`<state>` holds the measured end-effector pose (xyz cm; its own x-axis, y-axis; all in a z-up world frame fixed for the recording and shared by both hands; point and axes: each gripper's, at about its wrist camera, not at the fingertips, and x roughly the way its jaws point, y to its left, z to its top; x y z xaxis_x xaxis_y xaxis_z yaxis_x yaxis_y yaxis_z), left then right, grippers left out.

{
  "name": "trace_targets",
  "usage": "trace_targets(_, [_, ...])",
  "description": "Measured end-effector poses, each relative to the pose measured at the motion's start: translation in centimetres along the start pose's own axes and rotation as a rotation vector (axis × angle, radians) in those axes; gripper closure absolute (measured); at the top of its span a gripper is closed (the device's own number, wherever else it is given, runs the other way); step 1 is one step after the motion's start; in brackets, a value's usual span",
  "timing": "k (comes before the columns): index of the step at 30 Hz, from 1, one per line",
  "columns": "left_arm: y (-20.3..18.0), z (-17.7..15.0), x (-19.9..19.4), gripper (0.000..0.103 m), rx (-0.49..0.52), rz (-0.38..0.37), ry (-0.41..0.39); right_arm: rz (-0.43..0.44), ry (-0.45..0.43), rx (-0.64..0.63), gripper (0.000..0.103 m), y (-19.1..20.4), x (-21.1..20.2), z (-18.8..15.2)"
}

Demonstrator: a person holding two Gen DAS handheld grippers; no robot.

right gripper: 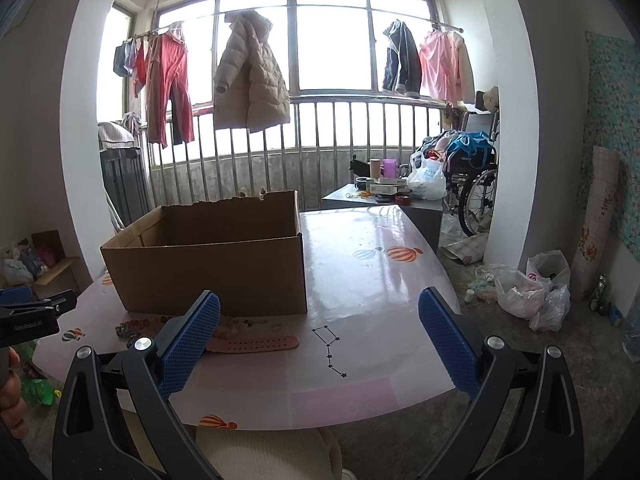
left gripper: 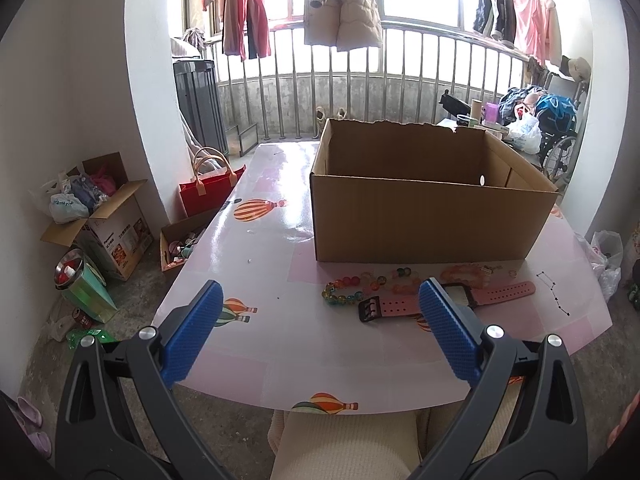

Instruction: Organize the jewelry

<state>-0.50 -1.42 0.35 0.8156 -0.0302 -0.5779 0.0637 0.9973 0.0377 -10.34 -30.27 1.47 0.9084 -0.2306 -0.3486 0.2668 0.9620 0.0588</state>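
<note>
Left gripper jaws wide apart, empty, over table. Just in front of cardboard box: bead bracelet, pink watch, peach bracelet. Right gripper also spread, empty, right of box.

Pink watch face behind a blue pad.
</note>
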Motion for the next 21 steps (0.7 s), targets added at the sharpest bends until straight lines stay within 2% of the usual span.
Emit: trace_targets(21, [0.06,0.61,0.27,0.008,-0.002,-0.009,0.02,-0.002,0.007,-0.001,0.006,-0.17,0.08,0.09])
